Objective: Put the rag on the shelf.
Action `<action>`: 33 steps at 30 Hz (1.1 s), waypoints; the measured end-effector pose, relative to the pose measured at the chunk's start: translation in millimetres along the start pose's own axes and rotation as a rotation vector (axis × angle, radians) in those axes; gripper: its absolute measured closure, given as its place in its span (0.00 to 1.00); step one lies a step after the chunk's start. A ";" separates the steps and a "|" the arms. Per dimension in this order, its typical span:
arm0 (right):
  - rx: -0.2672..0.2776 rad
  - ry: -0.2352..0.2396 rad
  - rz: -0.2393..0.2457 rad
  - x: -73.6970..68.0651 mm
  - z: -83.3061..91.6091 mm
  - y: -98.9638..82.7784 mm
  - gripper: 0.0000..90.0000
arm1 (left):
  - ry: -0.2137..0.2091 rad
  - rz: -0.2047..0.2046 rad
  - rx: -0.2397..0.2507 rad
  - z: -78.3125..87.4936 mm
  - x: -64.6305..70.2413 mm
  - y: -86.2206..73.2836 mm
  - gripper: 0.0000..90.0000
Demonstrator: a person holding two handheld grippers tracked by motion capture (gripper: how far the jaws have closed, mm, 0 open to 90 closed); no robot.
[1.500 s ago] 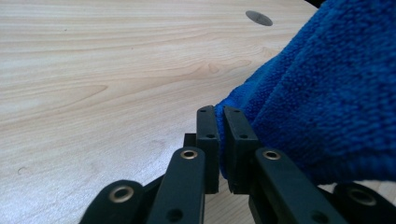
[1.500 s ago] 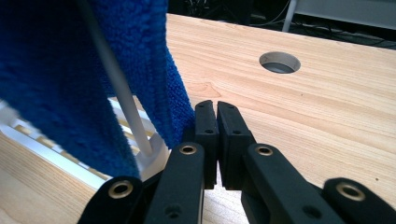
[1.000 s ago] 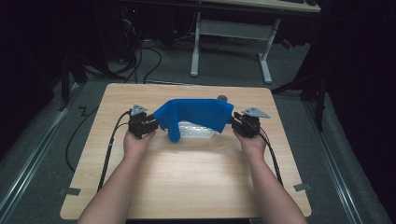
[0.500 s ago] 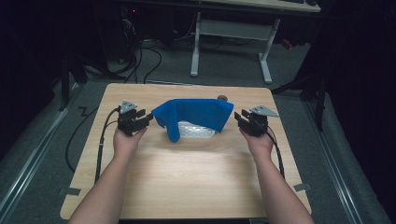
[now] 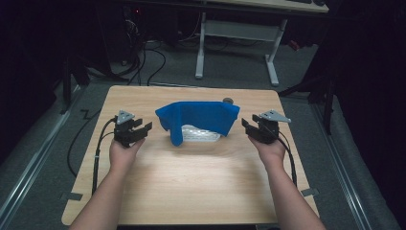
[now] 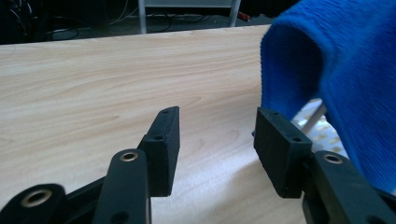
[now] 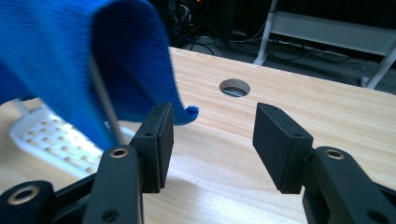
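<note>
A blue towel (image 5: pixel 198 117) hangs draped over a white rack (image 5: pixel 200 133) in the middle of the wooden table (image 5: pixel 191 182). My left gripper (image 5: pixel 145 130) hovers just left of the towel, and its jaws have just been opening with nothing between them. In the left gripper view, the open left gripper (image 6: pixel 217 116) has the towel (image 6: pixel 341 70) and a bit of rack (image 6: pixel 322 133) at its right. My right gripper (image 5: pixel 247 128) stands right of the towel; its jaws have also just been opening on nothing. The right gripper view puts the right gripper (image 7: pixel 212 112) beside the towel's corner (image 7: pixel 70 60).
A round hole (image 5: pixel 228 100) sits in the tabletop behind the towel, also seen as a hole (image 7: pixel 234 87) ahead of the right jaws. Beyond the table stand a white desk frame (image 5: pixel 234 28) and floor cables (image 5: pixel 143 52). Bare wood lies in front of the rack.
Both hands have drawn outward, away from the towel's ends, and their jaws have spread wider. The towel stays draped on the rack.
</note>
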State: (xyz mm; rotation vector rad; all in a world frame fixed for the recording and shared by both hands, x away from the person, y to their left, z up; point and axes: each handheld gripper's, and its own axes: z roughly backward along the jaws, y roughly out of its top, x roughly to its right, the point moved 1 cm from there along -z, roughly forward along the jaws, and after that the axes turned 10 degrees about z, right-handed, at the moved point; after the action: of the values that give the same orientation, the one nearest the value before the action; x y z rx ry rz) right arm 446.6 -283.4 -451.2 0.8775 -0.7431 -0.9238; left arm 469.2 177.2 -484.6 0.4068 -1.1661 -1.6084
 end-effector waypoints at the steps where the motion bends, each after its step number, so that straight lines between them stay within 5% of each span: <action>1: 0.013 0.000 0.005 -1.8 4.0 -0.6 0.54 | 0.000 0.000 0.000 0.0 0.0 0.0 0.57; 8: 0.010 0.006 0.046 -13.0 26.0 -4.9 0.49 | -0.005 0.012 -0.012 22.8 -1.3 -16.3 0.56; 10: 0.047 0.010 0.061 -18.2 34.0 -8.4 0.49 | -0.014 0.005 -0.013 30.2 0.3 -21.1 0.55; 15: 0.054 0.055 0.076 -37.5 52.7 -22.4 0.47 | -0.051 0.003 -0.012 54.0 12.3 -42.0 0.54; 21: 0.021 0.040 0.123 -59.4 68.2 -38.7 0.46 | -0.090 -0.004 -0.017 70.9 28.6 -66.8 0.53; 25: 0.021 0.058 0.087 -79.2 82.9 -56.0 0.44 | -0.105 -0.014 -0.065 75.7 41.0 -92.7 0.51; 26: 0.017 0.064 0.087 -83.3 84.4 -59.7 0.44 | -0.128 -0.024 -0.106 76.9 49.8 -104.3 0.51; 30: -0.005 0.079 0.104 -95.1 87.8 -70.9 0.41 | -0.148 -0.048 -0.145 82.6 65.9 -121.1 0.50; 33: -0.049 0.097 0.089 -108.2 89.1 -94.8 0.41 | -0.132 -0.099 -0.193 89.4 83.2 -134.0 0.47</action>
State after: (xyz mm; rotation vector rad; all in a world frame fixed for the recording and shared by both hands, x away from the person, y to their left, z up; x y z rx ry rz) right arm 293.5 -244.8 -512.1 0.8335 -0.6685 -0.8117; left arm 297.5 142.1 -531.3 0.2395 -1.0902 -1.8385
